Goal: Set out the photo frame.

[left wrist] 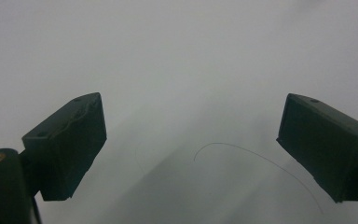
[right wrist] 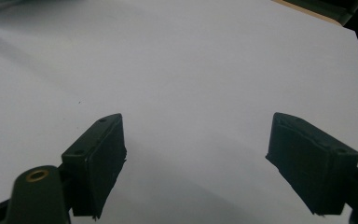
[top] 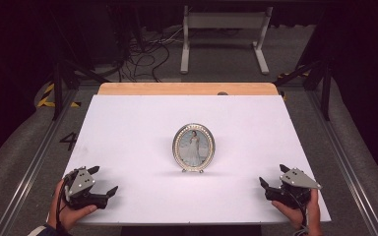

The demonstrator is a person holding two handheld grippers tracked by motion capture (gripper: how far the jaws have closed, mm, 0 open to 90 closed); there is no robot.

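1. Two in all: left hand-held gripper [top: 103, 181] at the near left corner of the white desk [top: 128, 128], jaws wide apart, nothing between them.
2. One oval photo frame [top: 193, 146], upright at the desk middle, well apart from both; holds a picture of a standing figure.
3. Right hand-held gripper [top: 273, 176] at the near right corner, wide open too, empty.

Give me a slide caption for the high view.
Oval picture frame upright mid-table, open left gripper and right gripper flanking.

The left claw [left wrist: 191, 149] gapes wide over the bare white table [left wrist: 177, 56], a thin hair [left wrist: 242, 148] lying between its jaws.
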